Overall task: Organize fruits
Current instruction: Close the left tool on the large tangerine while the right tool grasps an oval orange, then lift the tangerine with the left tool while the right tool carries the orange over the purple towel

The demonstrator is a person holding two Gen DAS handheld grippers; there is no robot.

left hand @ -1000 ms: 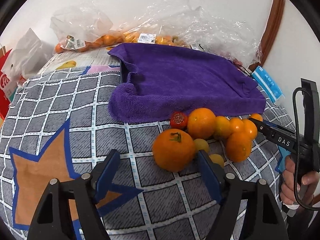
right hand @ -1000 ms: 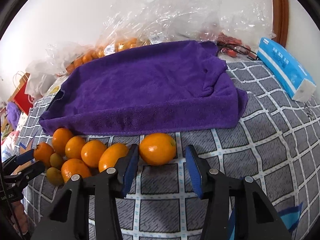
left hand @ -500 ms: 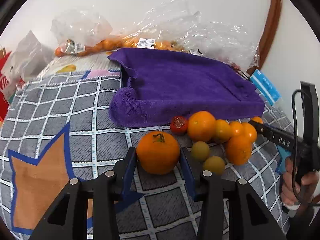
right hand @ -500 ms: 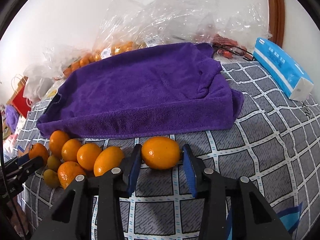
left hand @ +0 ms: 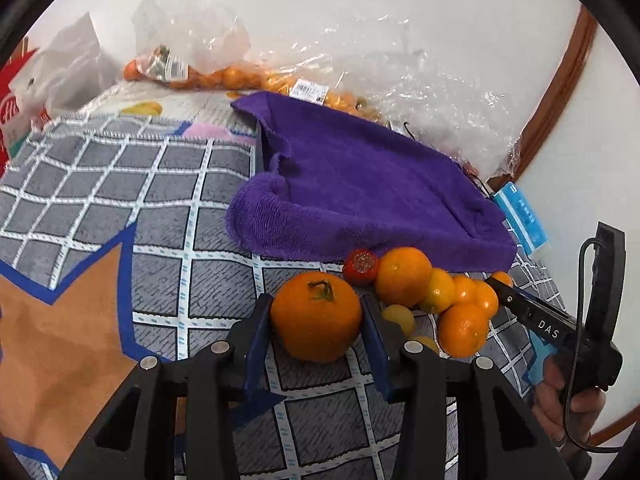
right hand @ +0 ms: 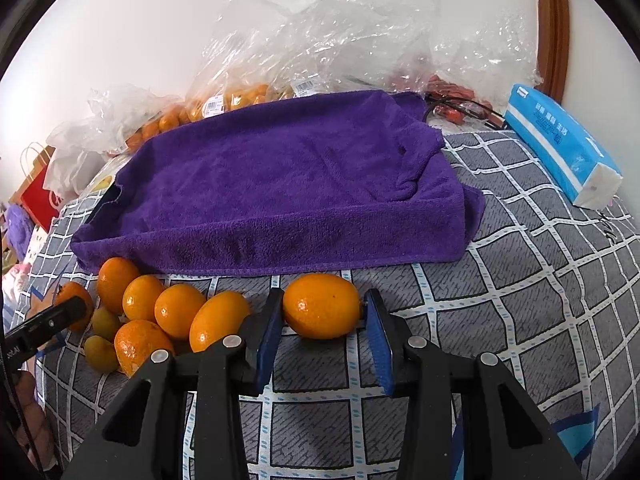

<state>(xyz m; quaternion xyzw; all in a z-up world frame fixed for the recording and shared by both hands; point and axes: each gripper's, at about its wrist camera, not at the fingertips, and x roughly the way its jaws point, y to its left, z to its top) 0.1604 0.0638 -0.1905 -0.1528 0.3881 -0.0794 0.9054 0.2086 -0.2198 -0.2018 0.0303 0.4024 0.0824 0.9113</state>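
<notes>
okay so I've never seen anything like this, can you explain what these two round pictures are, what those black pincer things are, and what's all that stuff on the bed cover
No robot here: a person holds a hand-operated gripper in each hand, each with a wide-angle camera looking along its fingers. One picture comes from the left gripper, which has just closed on a round orange with a stem. The other comes from the right gripper, which has just closed on an oval orange. On the checked cover lie a cluster of loose fruit, a purple towel draped over something hidden, clear bags of fruit and a blue tissue pack.
</notes>
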